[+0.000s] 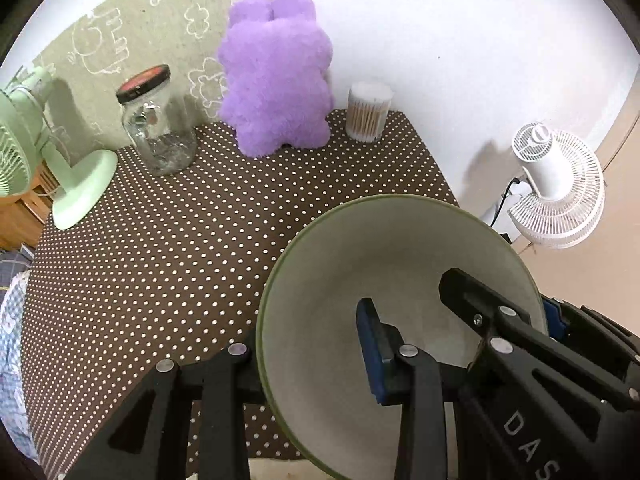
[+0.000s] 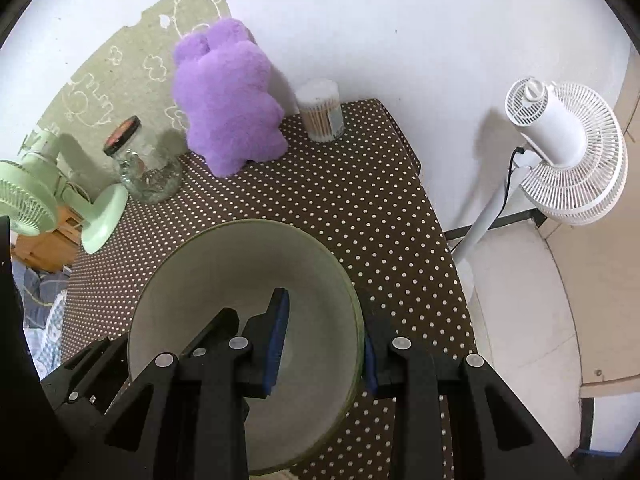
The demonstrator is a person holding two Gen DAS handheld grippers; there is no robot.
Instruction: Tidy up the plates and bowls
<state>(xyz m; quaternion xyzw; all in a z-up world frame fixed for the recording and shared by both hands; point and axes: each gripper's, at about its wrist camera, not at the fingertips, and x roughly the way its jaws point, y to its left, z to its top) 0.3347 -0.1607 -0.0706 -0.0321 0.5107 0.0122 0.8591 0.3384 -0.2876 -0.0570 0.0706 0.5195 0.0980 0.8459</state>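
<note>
Both grippers (image 1: 316, 354) (image 2: 324, 344) astride smooth round bowl (image 1: 384, 248)

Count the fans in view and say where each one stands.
2. The green fan stands on the dotted table's far left corner, beside the glass jar. The white fan stands on the floor to the table's right, against the wall. Others may sit outside both views.

bowl (image 1: 384, 264): near rim cut off by frame bottom | green fan (image 1: 24, 148): cropped at left edge
</note>
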